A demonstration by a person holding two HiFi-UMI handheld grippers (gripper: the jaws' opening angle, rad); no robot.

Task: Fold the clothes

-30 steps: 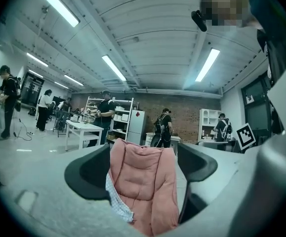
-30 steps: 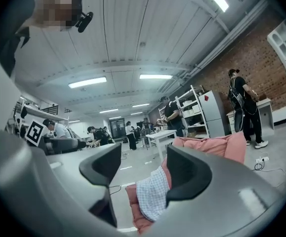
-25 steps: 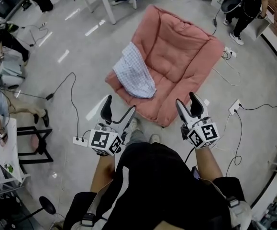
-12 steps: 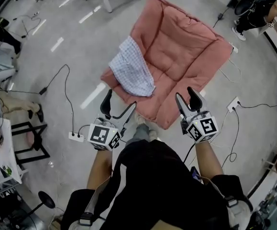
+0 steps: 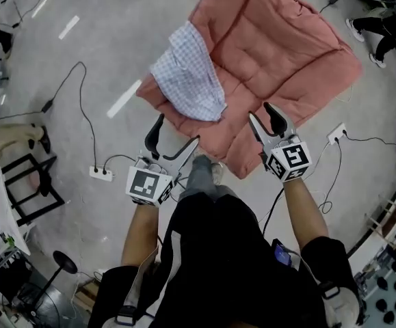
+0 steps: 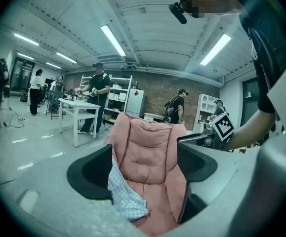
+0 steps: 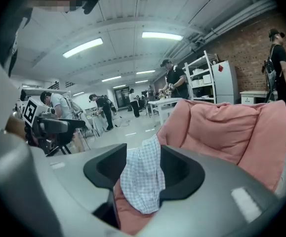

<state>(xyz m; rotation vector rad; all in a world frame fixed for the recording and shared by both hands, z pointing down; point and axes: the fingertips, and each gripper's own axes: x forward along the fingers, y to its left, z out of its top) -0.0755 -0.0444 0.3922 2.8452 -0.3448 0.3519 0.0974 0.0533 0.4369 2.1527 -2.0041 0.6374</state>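
Now due: pinch near corners of blue-checked cloth garment (image 5: 187,74).
Left gripper (image 5: 177,130): wide, empty.
Right gripper (image 5: 260,112): empty, jaws just narrowing.

Checked cloth (image 5: 187,74) lies on pink cushion (image 5: 280,53).

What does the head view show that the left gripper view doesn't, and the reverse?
Only the head view: the left tongs from outside, and a white power strip on the floor. Only the left gripper view: ceiling lights, a white table, a brick wall, people standing. Both: the pink cushion with the checked cloth lying on it.
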